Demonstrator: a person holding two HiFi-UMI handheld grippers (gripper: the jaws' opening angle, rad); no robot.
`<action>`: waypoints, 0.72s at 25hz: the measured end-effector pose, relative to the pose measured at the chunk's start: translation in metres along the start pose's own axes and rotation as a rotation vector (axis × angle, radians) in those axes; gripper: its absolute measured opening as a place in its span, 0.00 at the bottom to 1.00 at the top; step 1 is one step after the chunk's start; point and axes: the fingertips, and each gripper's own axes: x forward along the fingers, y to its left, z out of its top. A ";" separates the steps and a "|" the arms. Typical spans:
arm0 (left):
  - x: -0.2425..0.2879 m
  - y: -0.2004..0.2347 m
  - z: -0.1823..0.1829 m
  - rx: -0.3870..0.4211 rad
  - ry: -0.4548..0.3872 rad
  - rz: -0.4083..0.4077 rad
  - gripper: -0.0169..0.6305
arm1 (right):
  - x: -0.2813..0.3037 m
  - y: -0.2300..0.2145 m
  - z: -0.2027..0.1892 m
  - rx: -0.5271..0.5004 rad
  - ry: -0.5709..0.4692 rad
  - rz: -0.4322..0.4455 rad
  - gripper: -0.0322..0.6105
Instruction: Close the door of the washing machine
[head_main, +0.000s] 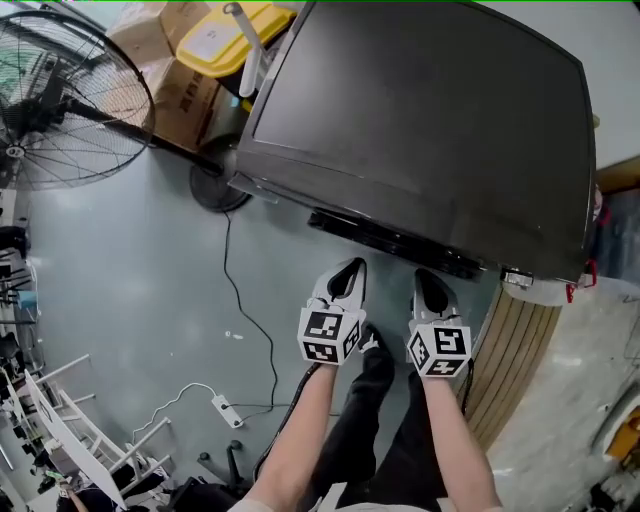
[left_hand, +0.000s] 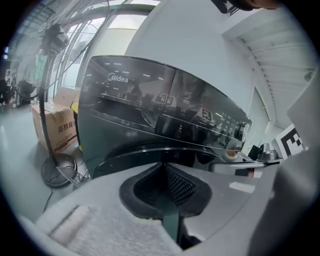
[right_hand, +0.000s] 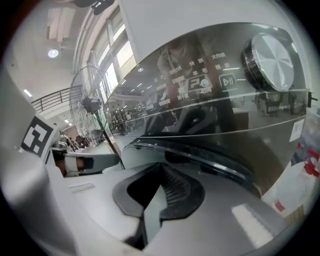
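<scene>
Down at the front of the washing machine (head_main: 420, 120), both grippers sit side by side, tips aimed at its lower front edge. On the left gripper (head_main: 348, 272) the jaws are pressed together with nothing between them. Same on the right gripper (head_main: 432, 287): jaws fully together, empty. Bare forearms (head_main: 300, 440) run back from both, with black trousers (head_main: 372, 420) between them.

The door (left_hand: 150, 150) shows as a round dark rim just ahead of the tips in both gripper views, right below the glossy control panel (left_hand: 200, 112). It looks seated against the front, but the views are too steep and too close to confirm it's latched. I also can't tell whether either tip touches it. From the head view it's only a dark strip jutting off the machine's front, just beyond the tips.

A silver knob (right_hand: 272, 60) sits at the panel's right end, with a play/pause mark just left of it.

Around it:
- A floor fan (head_main: 60, 100) stands left of the machine, its round base near the machine's left corner.
- Cardboard boxes (head_main: 180, 90) sit behind the fan pole, with a yellow plastic item (head_main: 235, 35) on top.
- A power strip (head_main: 226, 410) lies on the grey floor (head_main: 150, 260), left of the legs.
- A thin black cable (head_main: 240, 300) snakes across the floor from the fan base.
- A slatted wooden panel (head_main: 515, 360) stands just right of the right gripper.
</scene>
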 end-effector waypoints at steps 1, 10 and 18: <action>-0.004 0.000 -0.004 -0.004 0.001 0.006 0.04 | -0.002 0.001 0.000 -0.003 -0.003 0.003 0.05; -0.057 -0.047 0.001 0.109 0.018 0.019 0.04 | -0.038 0.033 -0.009 -0.050 0.047 0.085 0.05; -0.114 -0.098 0.005 0.034 0.014 0.103 0.04 | -0.111 0.056 0.016 -0.120 0.059 0.202 0.05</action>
